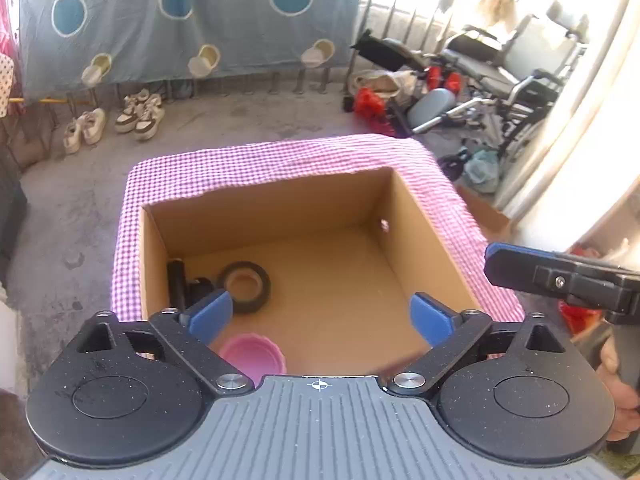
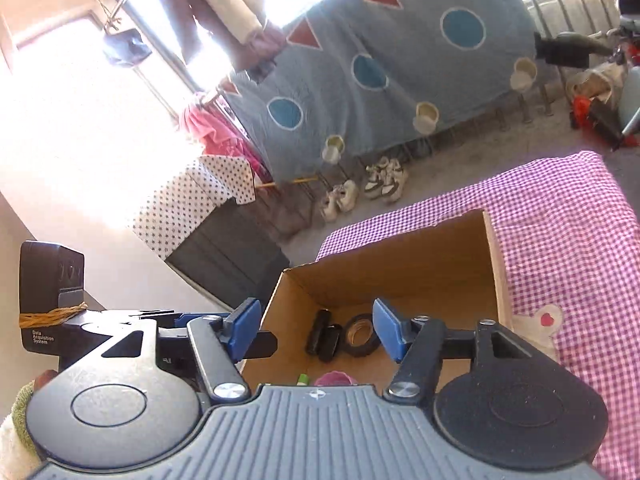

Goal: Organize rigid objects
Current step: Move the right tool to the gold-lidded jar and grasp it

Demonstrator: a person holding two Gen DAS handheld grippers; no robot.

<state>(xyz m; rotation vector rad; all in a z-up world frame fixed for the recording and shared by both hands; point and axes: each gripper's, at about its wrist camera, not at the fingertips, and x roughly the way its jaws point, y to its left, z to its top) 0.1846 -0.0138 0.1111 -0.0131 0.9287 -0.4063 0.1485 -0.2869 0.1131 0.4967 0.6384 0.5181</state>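
An open cardboard box [image 1: 424, 236] stands on a pink checked cloth [image 1: 280, 160]. Inside lie a black tape roll [image 1: 245, 286], a black cylinder [image 1: 177, 280], another dark object beside it and a pink lid [image 1: 254, 354]. My left gripper [image 1: 320, 318] is open and empty above the box's near side. The right gripper [image 2: 316, 330] is open and empty over the box's left part; the same box [image 2: 494, 264], tape roll [image 2: 361, 334], black cylinder [image 2: 318, 332], pink lid [image 2: 334, 379] and a green item [image 2: 302, 379] show in its view. The other gripper's finger [image 1: 520, 270] reaches in from the right.
Several white shoes [image 1: 116, 120] sit on the concrete floor under a hanging blue blanket [image 1: 192, 20]. A wheelchair [image 1: 508, 80] and clutter stand at the far right. A heart patch [image 2: 546, 320] marks the cloth right of the box.
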